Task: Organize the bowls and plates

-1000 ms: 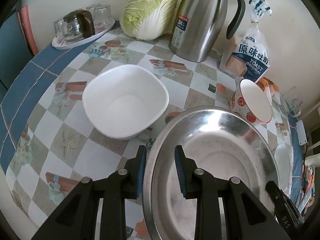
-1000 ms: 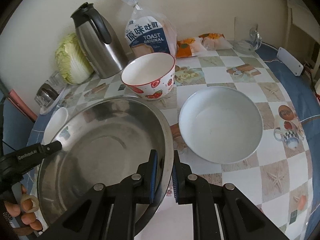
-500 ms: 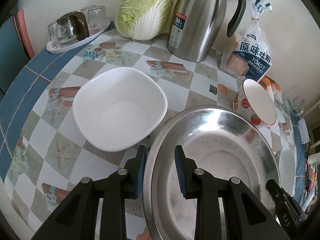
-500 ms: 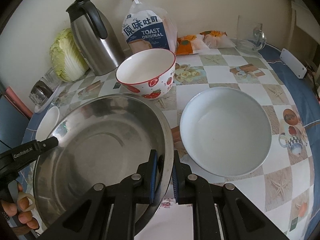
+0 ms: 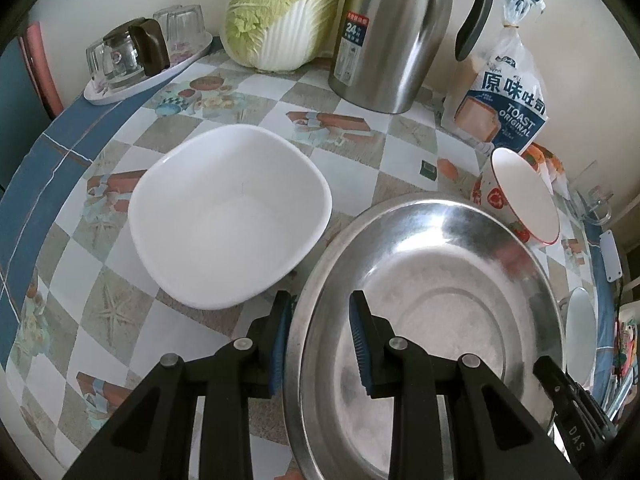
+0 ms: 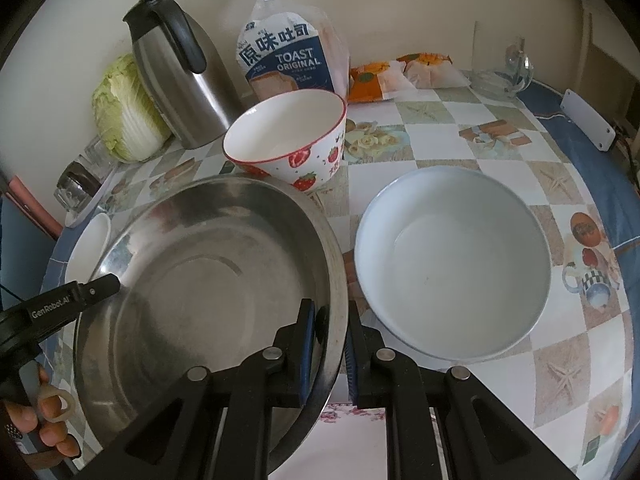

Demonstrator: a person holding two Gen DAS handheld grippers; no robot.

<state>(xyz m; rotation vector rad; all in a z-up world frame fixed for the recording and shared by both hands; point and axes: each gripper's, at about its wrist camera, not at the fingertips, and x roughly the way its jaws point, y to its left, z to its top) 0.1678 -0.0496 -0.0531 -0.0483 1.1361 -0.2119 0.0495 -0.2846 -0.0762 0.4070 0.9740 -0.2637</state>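
The right gripper point(image 6: 329, 354) is clamped on the near rim of the steel basin point(image 6: 208, 268), one pad inside the wall and one outside, just as it was a second ago. The left gripper point(image 5: 320, 344) straddles the opposite rim of the same basin point(image 5: 440, 320), its pads set either side of the flared edge (whether both pads truly press the metal I cannot tell from here). Both holds look unchanged; the basin sits a little nearer to the white square bowl point(image 5: 230, 216) than it did, and the table things have slid slightly down and out in both views.

The basin is empty, showing only reflections. The square bowl on its left is empty too, as are the strawberry bowl point(image 6: 286, 142) behind the basin and the pale round bowl point(image 6: 452, 264) to its right. The basin is round, so it has no long axis; its mouth faces up, tilted slightly, held between the two grippers over the checked tablecloth point(image 6: 500, 148).

Further back stand a steel thermos jug point(image 5: 384, 32), a cabbage point(image 5: 280, 12), a bag of toast point(image 6: 288, 56) and a tray of upturned glasses point(image 5: 136, 60). A hand point(image 6: 44, 420) grips the left tool's handle.
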